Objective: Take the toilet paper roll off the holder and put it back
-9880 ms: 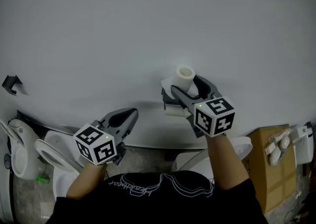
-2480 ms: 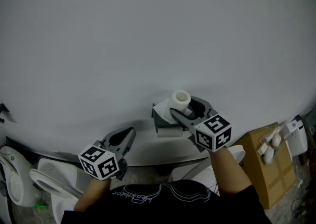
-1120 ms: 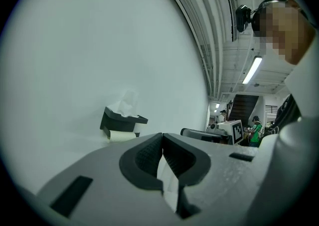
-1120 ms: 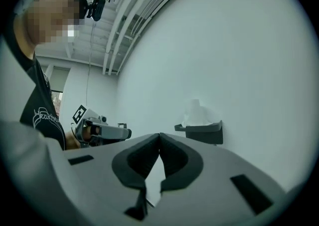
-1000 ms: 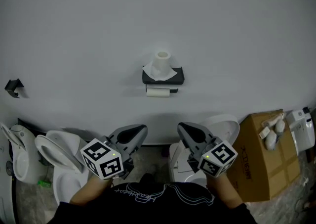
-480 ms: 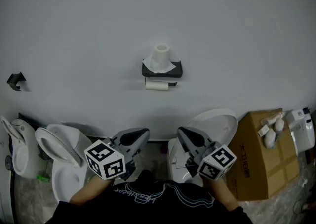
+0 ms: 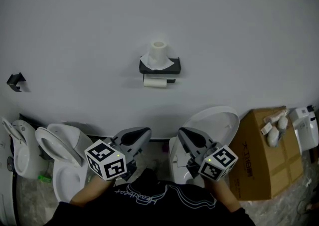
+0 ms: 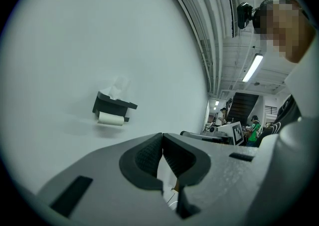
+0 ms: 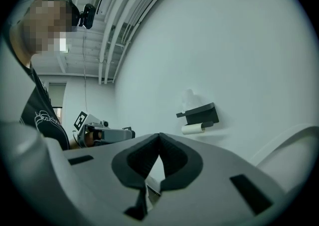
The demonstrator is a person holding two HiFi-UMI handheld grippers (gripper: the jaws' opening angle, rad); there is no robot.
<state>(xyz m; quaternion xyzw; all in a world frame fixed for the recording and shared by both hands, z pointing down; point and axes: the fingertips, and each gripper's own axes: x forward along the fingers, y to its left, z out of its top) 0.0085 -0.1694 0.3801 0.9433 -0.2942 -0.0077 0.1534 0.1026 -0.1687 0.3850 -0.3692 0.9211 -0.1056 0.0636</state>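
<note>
Your left gripper [image 7: 141,131] hangs low, jaws closed on nothing. Up on the wall, well apart from both grippers, the toilet paper roll [image 7: 158,50] stands upright on the holder [image 7: 172,65]. Judge it light and squashy, so pinch its sides gently. Your right gripper [image 7: 183,132] likewise has its jaws together, empty.

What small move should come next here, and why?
Probably none beyond lowering both hands to rest: the left hand-held gripper and right hand-held gripper are shut, empty and well short of the wall, and the toilet paper roll stands upright on the holder.
</note>
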